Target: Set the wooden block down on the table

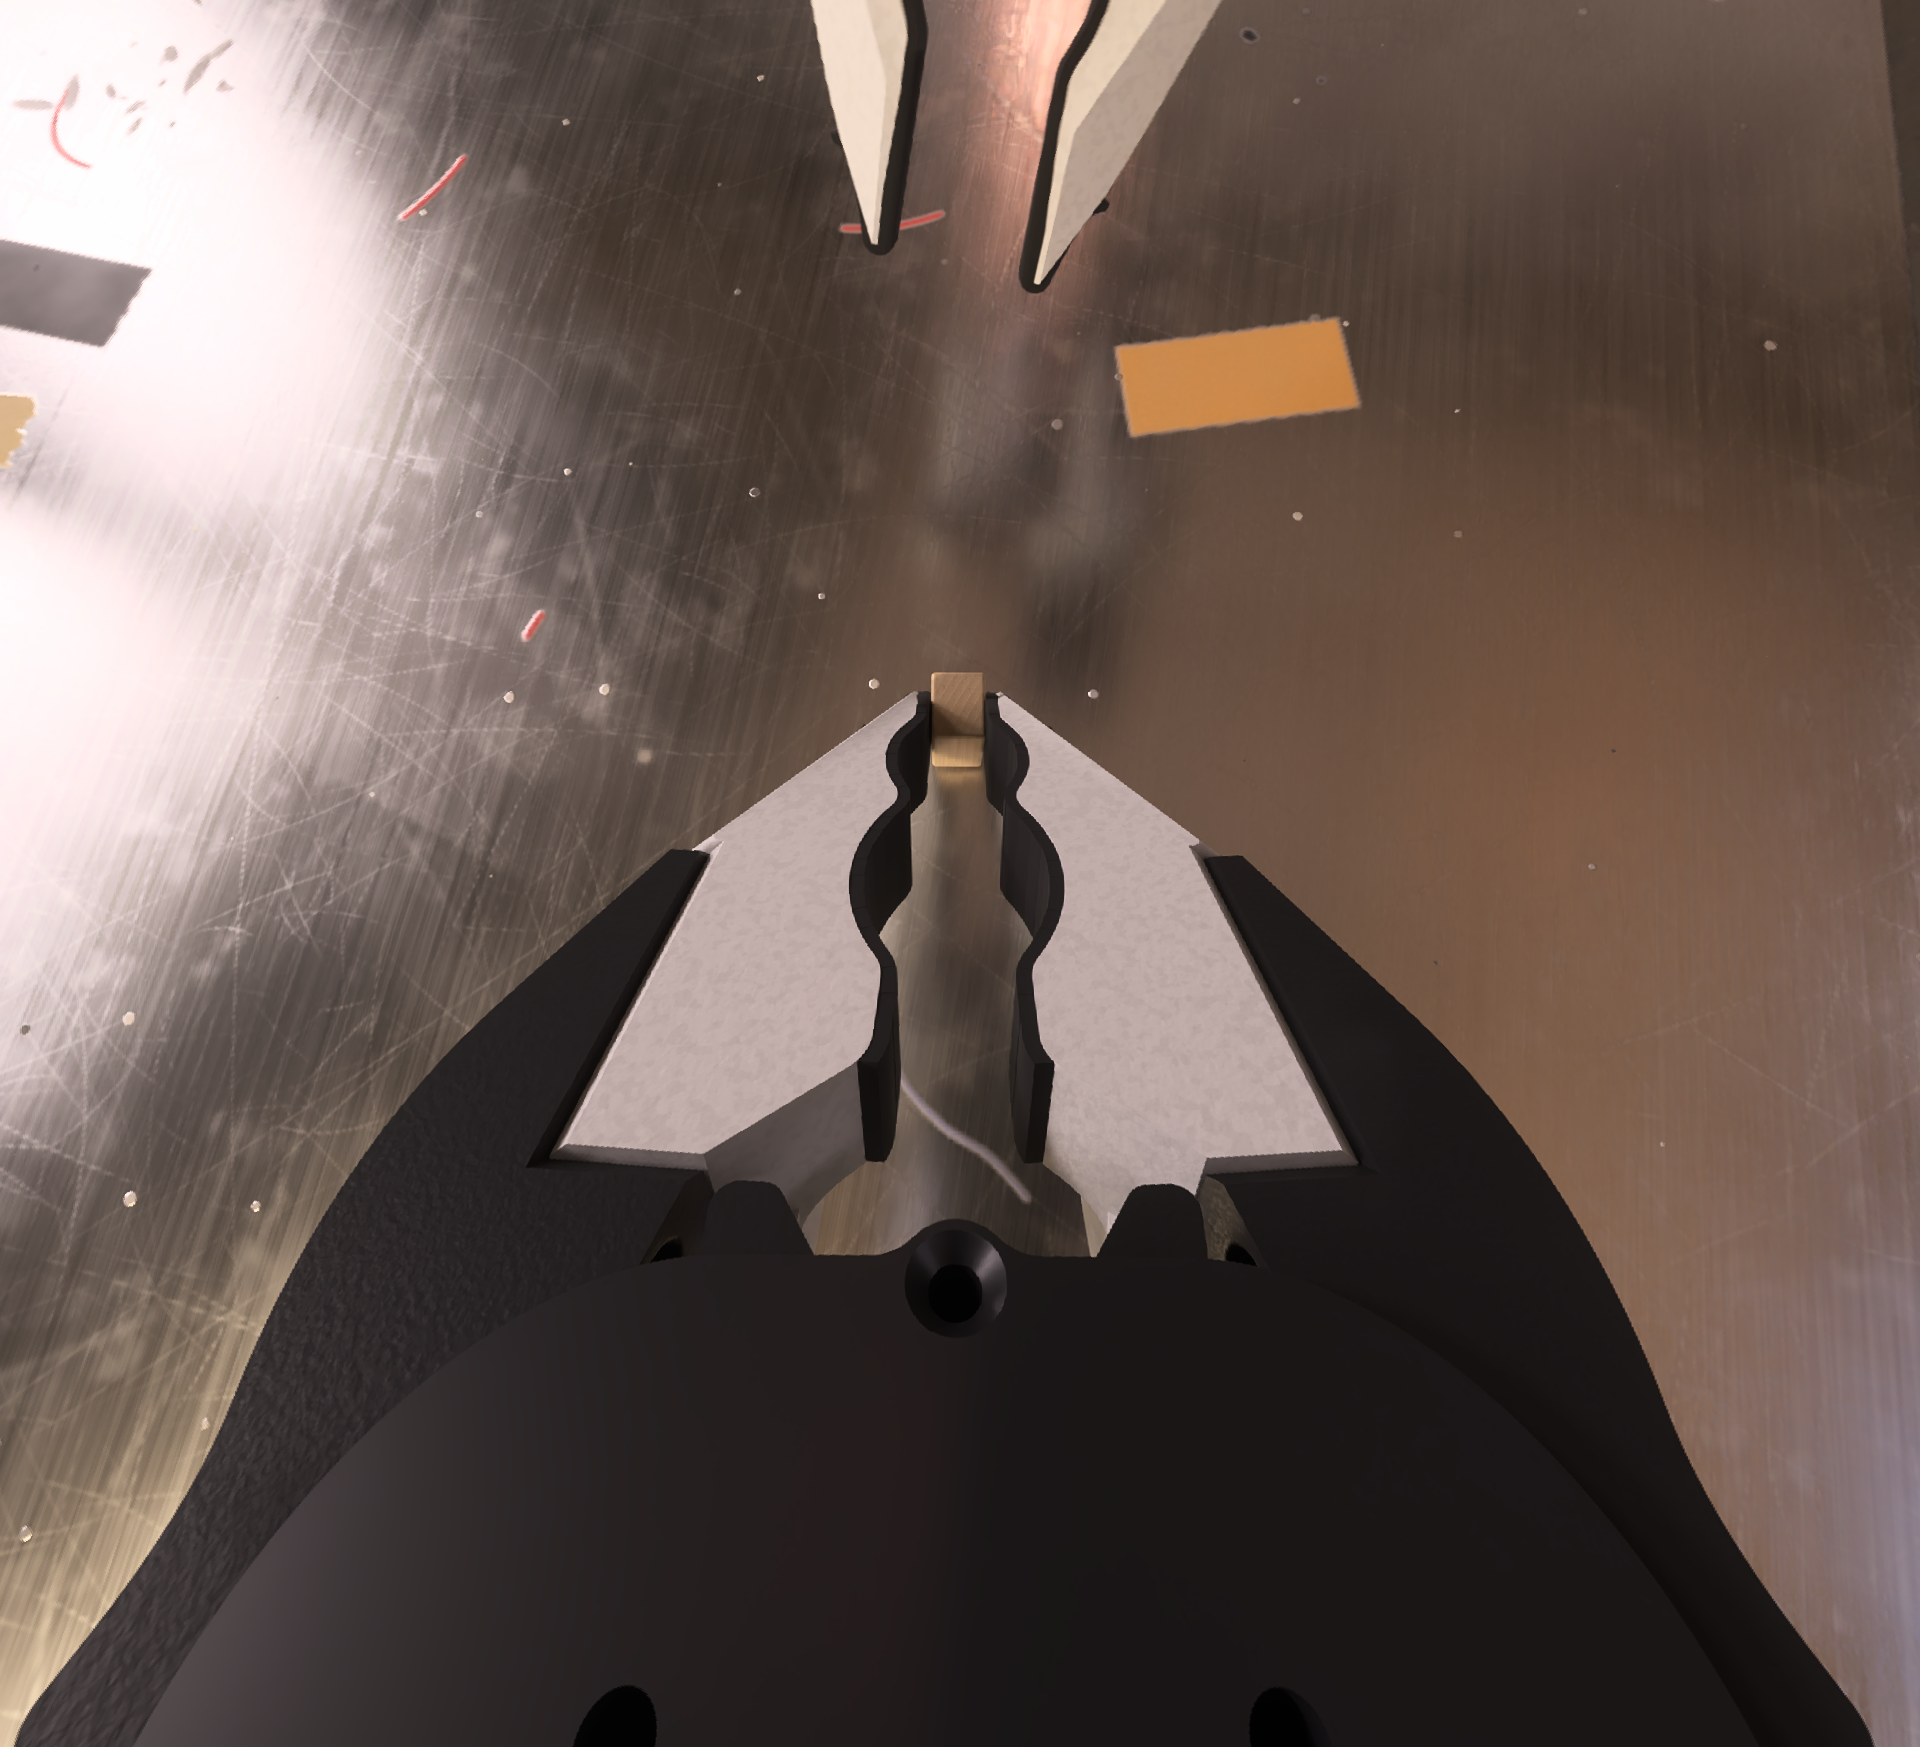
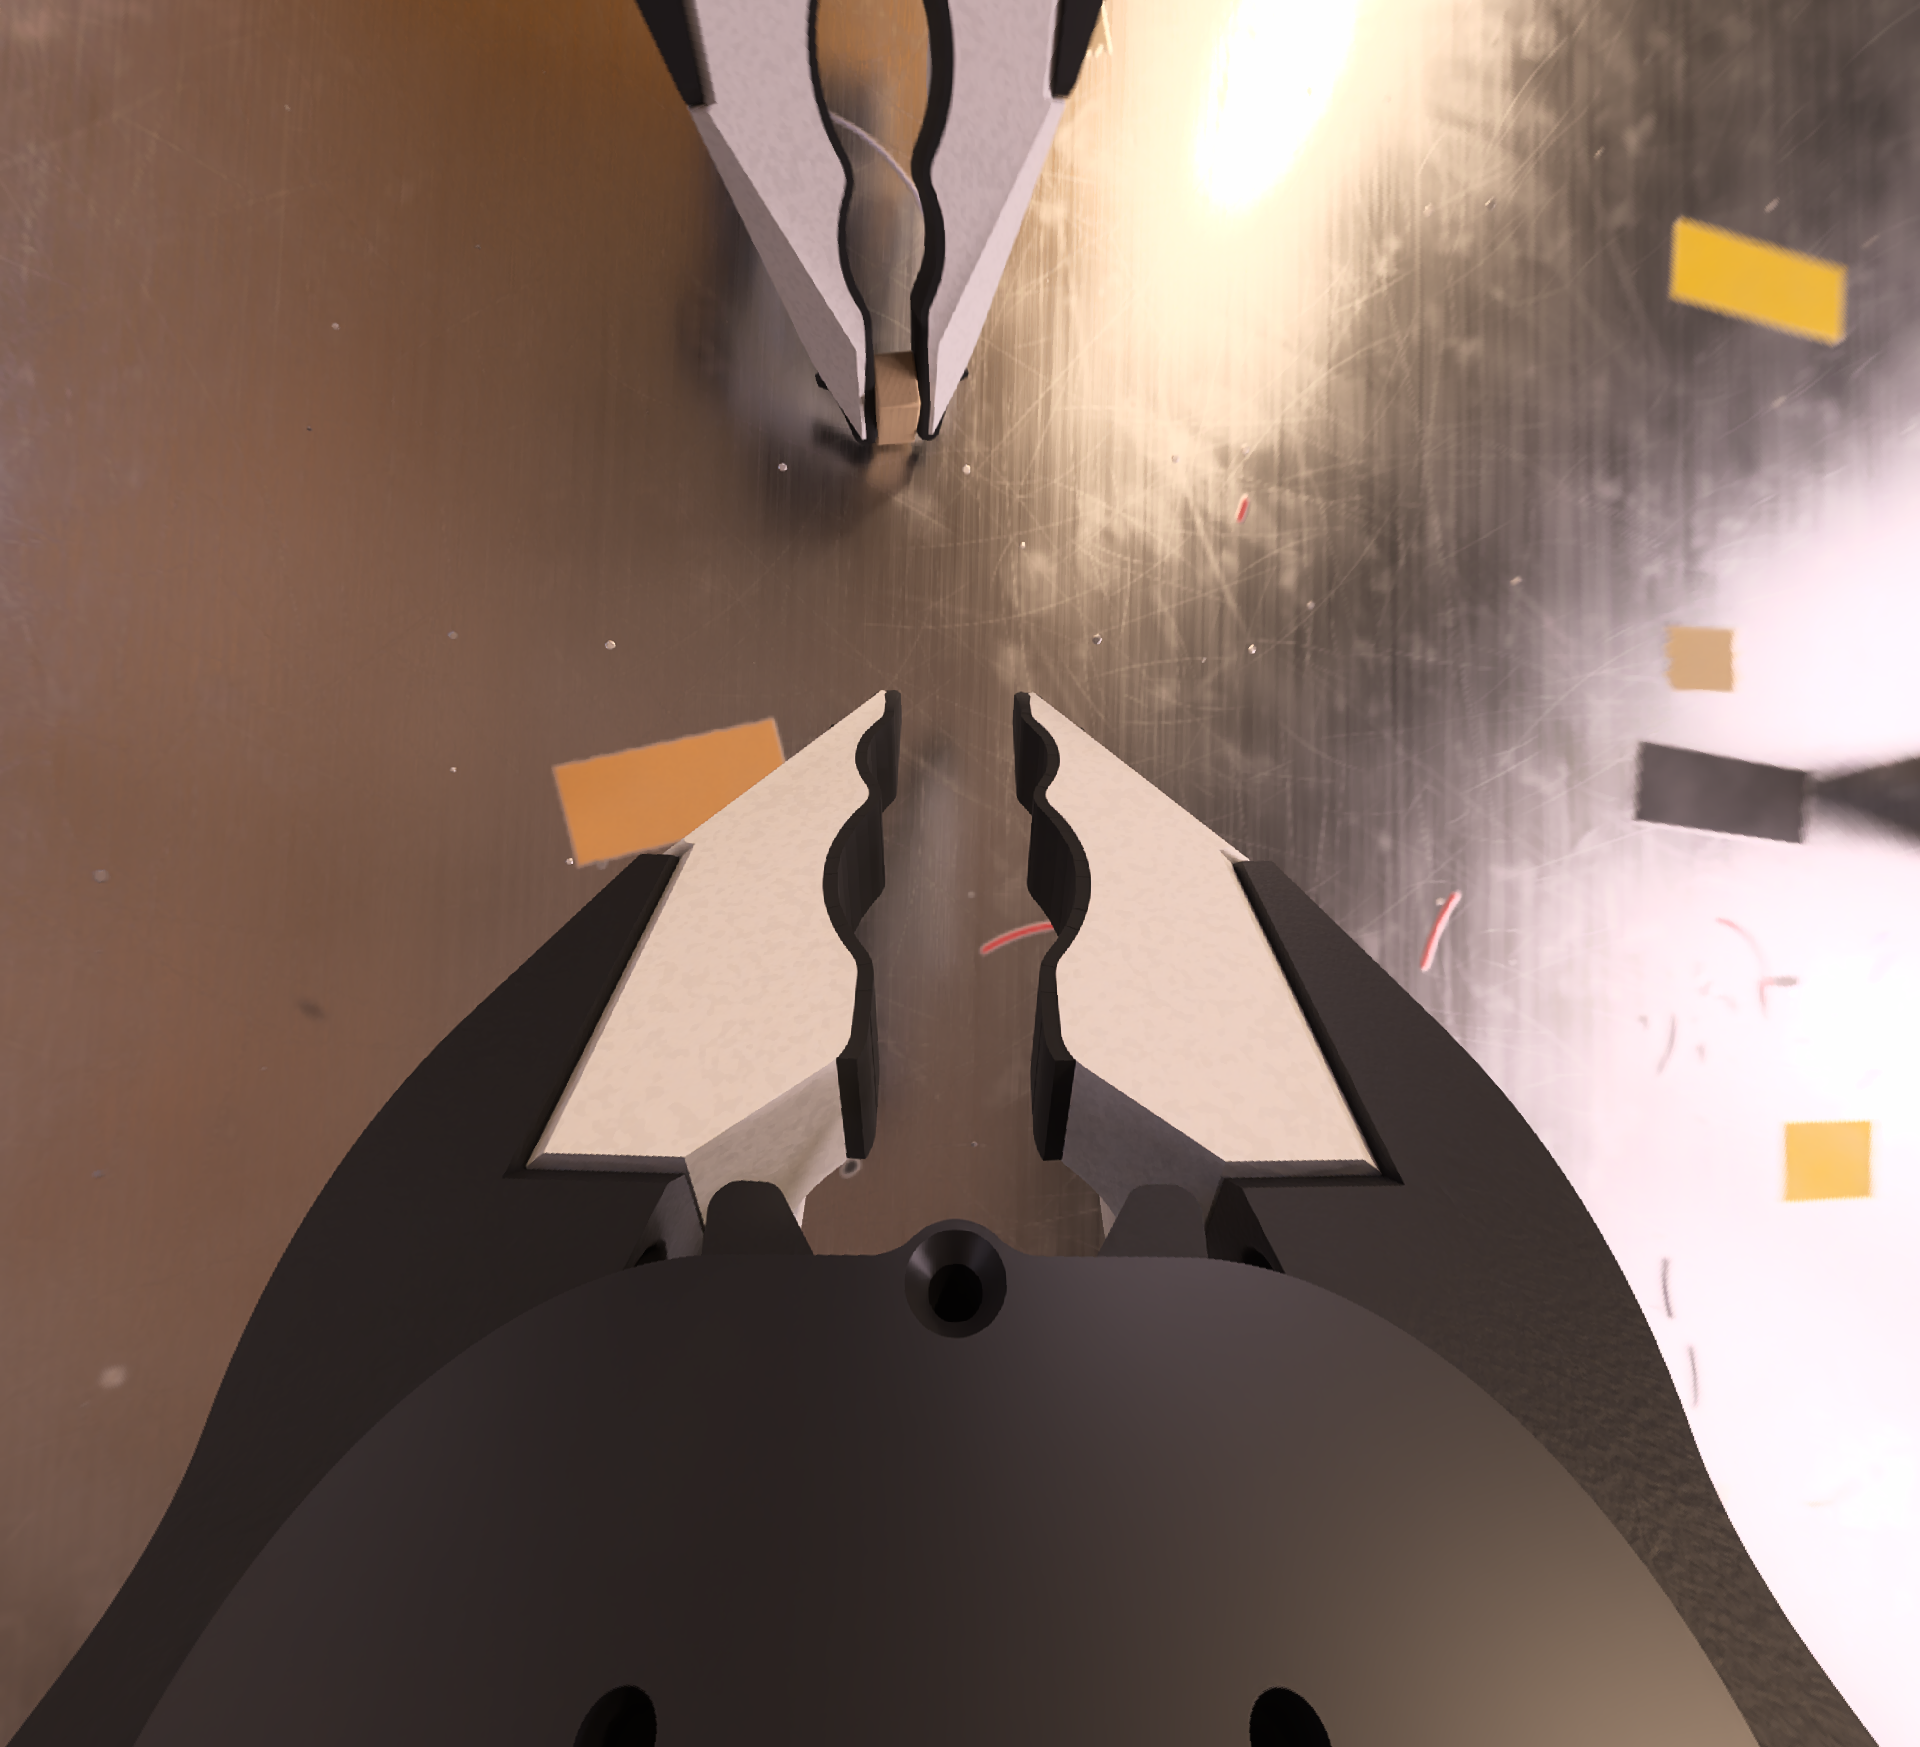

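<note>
A small pale wooden block [image 1: 957, 718] sits clamped between the fingertips of my left gripper [image 1: 957, 708], just above or at the scratched metal table [image 1: 1455, 762]. The right wrist view shows the same block [image 2: 896, 409] between the left gripper's tips [image 2: 896, 430], its lower end close to the table with a blurred reflection beneath; I cannot tell if it touches. My right gripper [image 2: 956, 710] is open and empty, its jaws apart, facing the left gripper across a gap. It also shows in the left wrist view [image 1: 956, 263], pointing toward me.
An orange tape patch [image 1: 1236, 376] lies on the table near the right gripper, also in the right wrist view [image 2: 665, 788]. Yellow [image 2: 1756, 279], tan [image 2: 1700, 658] and black [image 2: 1720, 793] patches lie to one side. Red wire scraps [image 2: 1013, 937] and bright glare mark the surface.
</note>
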`<state>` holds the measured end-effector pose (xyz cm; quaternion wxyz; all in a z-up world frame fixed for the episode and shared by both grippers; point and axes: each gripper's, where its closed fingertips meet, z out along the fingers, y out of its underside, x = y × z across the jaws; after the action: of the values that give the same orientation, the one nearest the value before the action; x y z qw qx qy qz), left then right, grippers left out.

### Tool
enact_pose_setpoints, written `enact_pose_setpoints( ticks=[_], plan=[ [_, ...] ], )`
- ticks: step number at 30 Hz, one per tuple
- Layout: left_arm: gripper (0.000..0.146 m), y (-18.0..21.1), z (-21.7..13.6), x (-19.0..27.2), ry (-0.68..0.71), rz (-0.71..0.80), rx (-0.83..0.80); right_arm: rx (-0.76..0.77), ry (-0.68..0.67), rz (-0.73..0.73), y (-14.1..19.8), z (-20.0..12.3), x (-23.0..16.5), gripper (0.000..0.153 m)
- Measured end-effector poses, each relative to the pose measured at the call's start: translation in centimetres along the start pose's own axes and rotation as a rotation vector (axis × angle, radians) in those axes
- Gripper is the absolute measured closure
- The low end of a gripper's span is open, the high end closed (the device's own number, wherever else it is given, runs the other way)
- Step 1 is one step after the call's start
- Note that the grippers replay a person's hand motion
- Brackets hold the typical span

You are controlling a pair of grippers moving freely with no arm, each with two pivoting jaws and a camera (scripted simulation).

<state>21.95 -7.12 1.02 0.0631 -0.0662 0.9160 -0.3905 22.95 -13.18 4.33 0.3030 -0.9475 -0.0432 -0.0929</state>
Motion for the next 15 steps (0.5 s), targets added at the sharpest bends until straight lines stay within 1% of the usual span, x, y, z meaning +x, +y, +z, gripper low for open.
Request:
enact_pose_setpoints(
  ticks=[3, 5, 7, 10, 15],
  plan=[
    [0.137, 0.0, 0.0, 0.0, 0.0, -0.002, 0.002, -0.029, 0.086, -0.094, 0.0, 0.0, 0.0, 0.135],
    [0.137, 0.0, 0.0, 0.0, -0.002, -0.001, 0.002, -0.029, 0.112, -0.117, 0.0, 0.3, -0.1, 0.145],
    [0.137, 0.0, 0.0, 0.0, -0.003, 0.0, 0.002, -0.035, 0.136, -0.125, 0.1, 0.6, 0.2, 0.151],
    [0.137, 0.0, 0.0, 0.0, -0.004, 0.0, 0.001, -0.06, 0.149, -0.134, 0.4, 0.9, 0.4, 0.152],
    [0.137, 0.1, 0.0, 0.0, -0.003, -0.001, 0.001, -0.089, 0.131, -0.122, 0.4, 1.0, 0.4, 0.153]
  ],
)
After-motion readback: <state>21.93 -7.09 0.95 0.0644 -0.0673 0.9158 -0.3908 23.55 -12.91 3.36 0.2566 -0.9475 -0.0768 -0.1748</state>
